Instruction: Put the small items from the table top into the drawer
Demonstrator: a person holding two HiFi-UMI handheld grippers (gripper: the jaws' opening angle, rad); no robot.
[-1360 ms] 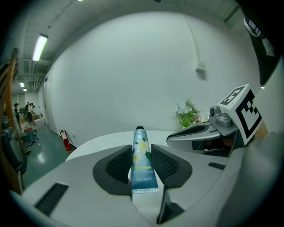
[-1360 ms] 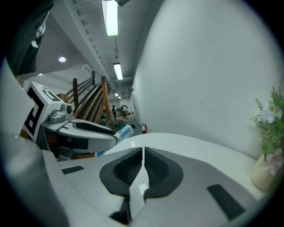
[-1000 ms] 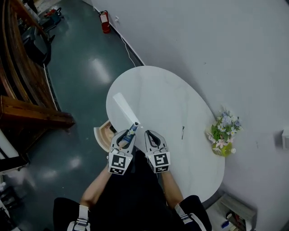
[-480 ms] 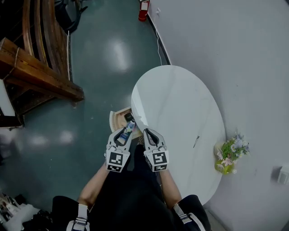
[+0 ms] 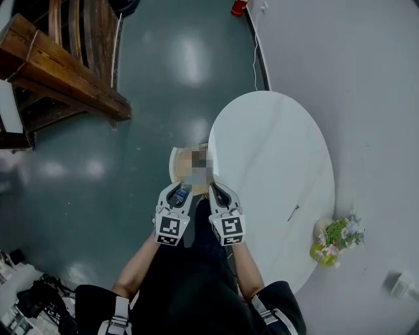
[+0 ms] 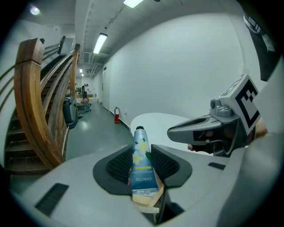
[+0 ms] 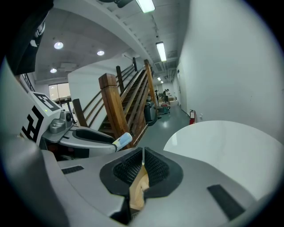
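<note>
Two grippers sit side by side in front of the person, close together but not touching, both over the near left edge of the oval white table (image 5: pixel 275 150). The left gripper (image 5: pixel 180 191) is clamped on a small blue tube (image 6: pixel 141 168) printed with white flowers. Its ribbed pads press the tube's lower body from both sides, the flat crimped end points back toward the camera, and the dark cap sticks out past the fingertips. The right gripper (image 5: pixel 216 191) is closed, its pads meeting along a thin seam with nothing between them. From the right gripper view the capped end of the tube shows poking out of the left gripper. Just beyond both sets of fingertips in the head view, a pale, curved wooden drawer (image 5: pixel 175 163) stands open from the table's left side. A mosaic patch covers much of it, so what lies inside cannot be made out, and whether the tube is directly above it is hard to say from this angle. On the far right of the tabletop lies a slim dark item (image 5: pixel 293 212), possibly a pen, well apart from the grippers. A pot of flowers (image 5: pixel 337 239) stands at the right rim. A wooden staircase (image 5: pixel 59 72) rises at the upper left over the dark green floor (image 5: pixel 131 131), and a red fire extinguisher (image 5: pixel 239 6) stands by the wall.
</note>
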